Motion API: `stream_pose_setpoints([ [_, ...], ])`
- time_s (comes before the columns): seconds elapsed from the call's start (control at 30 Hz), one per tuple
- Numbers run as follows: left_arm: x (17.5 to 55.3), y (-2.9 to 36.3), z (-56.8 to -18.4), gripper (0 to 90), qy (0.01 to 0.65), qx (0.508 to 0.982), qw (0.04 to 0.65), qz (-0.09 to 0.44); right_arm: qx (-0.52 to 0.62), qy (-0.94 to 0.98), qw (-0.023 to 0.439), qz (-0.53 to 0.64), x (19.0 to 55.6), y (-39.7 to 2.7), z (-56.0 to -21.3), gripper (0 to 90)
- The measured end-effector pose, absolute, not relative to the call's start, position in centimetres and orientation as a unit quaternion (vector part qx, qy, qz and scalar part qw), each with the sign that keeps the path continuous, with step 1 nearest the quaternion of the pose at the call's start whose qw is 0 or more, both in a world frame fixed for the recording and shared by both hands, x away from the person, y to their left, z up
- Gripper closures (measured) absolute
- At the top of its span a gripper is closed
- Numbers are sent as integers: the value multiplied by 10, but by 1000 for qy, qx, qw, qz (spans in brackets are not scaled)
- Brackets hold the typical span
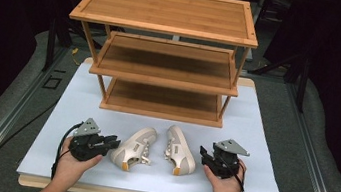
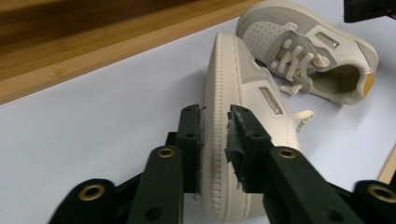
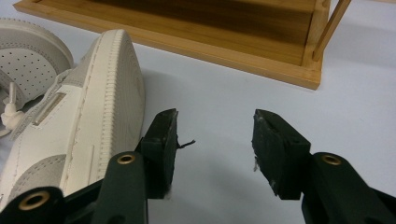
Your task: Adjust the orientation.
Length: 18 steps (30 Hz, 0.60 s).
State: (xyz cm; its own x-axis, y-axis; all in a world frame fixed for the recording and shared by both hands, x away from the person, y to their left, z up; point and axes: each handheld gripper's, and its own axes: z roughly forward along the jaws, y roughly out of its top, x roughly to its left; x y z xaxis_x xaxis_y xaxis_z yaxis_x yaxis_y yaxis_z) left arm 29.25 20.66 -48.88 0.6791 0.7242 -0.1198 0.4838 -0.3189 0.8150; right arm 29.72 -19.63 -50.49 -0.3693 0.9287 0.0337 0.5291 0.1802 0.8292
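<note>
Because the left gripper's fingers (image 2: 211, 140) clench only the thin sole edge of the left cream leather sneaker (image 1: 134, 147) at the lower centre, it may slip free when lifted, while the right gripper (image 3: 215, 140) stands released beside the other sneaker (image 1: 180, 149).

Open right claw (image 3: 215, 140) beside cream shoe (image 3: 79, 121), near wooden shelf (image 3: 224, 42).
</note>
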Motion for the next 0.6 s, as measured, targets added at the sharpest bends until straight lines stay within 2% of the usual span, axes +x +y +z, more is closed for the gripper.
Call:
stream_pose_setpoints([
  [0.2, 291, 200, -490, 860, 364, 814, 433, 132, 503, 729, 250, 392, 298, -198, -506, 506],
  [0.6, 297, 208, -497, 882, 382, 808, 425, 143, 505, 724, 252, 397, 298, -198, -507, 510],
])
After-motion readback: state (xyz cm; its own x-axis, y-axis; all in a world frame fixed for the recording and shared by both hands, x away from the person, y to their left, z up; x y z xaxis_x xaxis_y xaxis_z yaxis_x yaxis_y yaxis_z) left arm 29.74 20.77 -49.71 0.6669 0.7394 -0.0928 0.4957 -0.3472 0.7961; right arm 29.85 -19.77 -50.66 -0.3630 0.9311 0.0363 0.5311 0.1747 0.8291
